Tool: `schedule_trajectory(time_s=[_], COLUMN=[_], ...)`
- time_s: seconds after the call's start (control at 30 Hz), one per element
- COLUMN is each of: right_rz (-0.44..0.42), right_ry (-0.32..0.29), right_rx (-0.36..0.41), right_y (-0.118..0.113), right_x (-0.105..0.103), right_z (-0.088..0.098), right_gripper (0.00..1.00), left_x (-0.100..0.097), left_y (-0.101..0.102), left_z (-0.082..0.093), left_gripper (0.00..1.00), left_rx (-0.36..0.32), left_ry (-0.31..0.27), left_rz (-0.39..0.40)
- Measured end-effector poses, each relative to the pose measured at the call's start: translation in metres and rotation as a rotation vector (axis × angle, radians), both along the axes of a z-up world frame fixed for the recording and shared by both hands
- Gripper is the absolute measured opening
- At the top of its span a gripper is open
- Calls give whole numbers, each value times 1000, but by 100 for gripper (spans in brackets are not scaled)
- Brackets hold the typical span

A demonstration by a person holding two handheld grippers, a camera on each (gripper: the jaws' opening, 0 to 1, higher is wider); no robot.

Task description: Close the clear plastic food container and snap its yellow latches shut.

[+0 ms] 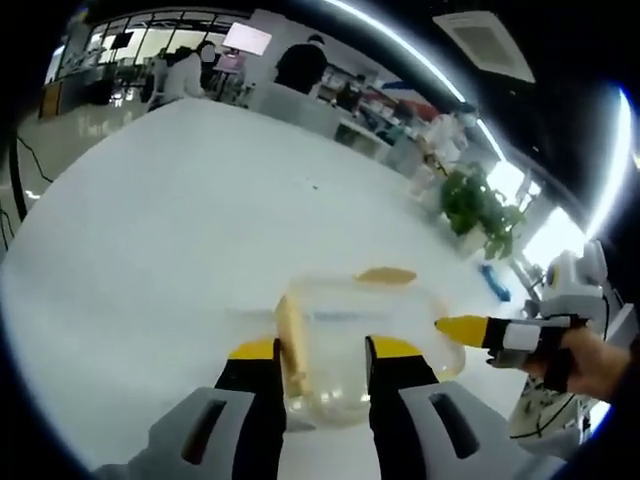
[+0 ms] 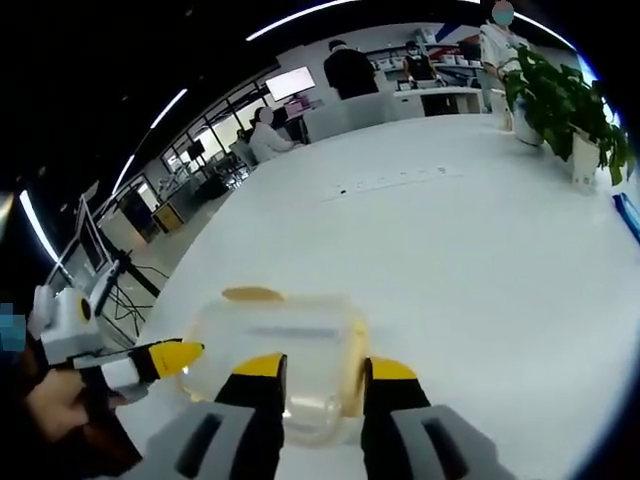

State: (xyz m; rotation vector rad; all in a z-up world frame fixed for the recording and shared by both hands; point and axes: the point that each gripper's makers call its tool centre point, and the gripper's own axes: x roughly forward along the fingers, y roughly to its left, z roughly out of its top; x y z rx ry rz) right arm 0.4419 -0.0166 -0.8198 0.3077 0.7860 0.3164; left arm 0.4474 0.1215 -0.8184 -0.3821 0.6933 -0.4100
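On the white table [image 1: 180,230], close under both cameras, sits the clear plastic food container [image 1: 345,345], its lid lying on top. No brand, label or readable writing shows on it or anywhere near it.

From the left gripper view, the left gripper [image 1: 322,352] has its black, yellow-tipped jaws standing apart, one on each side of the container's near end — whether they press its walls cannot be told. A yellow latch [image 1: 290,345] runs along the container's edge just beside the left jaw, and another latch [image 1: 387,275] lies at the far edge. The right gripper [image 1: 462,327] comes in from the right, its yellow tip touching or nearly touching the container's side, a hand [image 1: 600,362] behind it.

From the right gripper view, the right gripper [image 2: 322,372] also has its jaws spread around the container [image 2: 275,345], contact unclear. The far latch [image 2: 252,294] shows at the top edge. The left gripper [image 2: 175,357] reaches in from the left.

Beyond the container the tabletop is bare and wide — open room on the far side. A potted plant [image 2: 560,95] stands near the table's far edge.
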Motion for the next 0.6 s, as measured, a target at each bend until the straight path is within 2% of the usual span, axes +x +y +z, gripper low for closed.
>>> schedule_trajectory(time_s=[0.07,0.23,0.3,0.37,0.47,0.6], right_rz=[2,47,63,65,54,46], right_ry=[-4,-16,-15,-13,-8,-1], right_rx=[19,-6,-17,-22,-10,7], right_y=[-1,1,0,-1,-2,-2], right_x=[1,0,0,0,0,-1], right_z=[-1,2,2,2,1,1], right_gripper=[28,29,29,29,30,31], left_x=[0,1,0,-1,-1,0], left_y=[0,2,3,3,1,1], left_z=[1,1,0,-3,-3,2], left_gripper=[31,34,36,39,39,38], left_rx=[36,28,26,0,1,54], left_ry=[-39,-44,-35,-1,-5,-43], left_rz=[-35,-24,-31,-25,-29,-42])
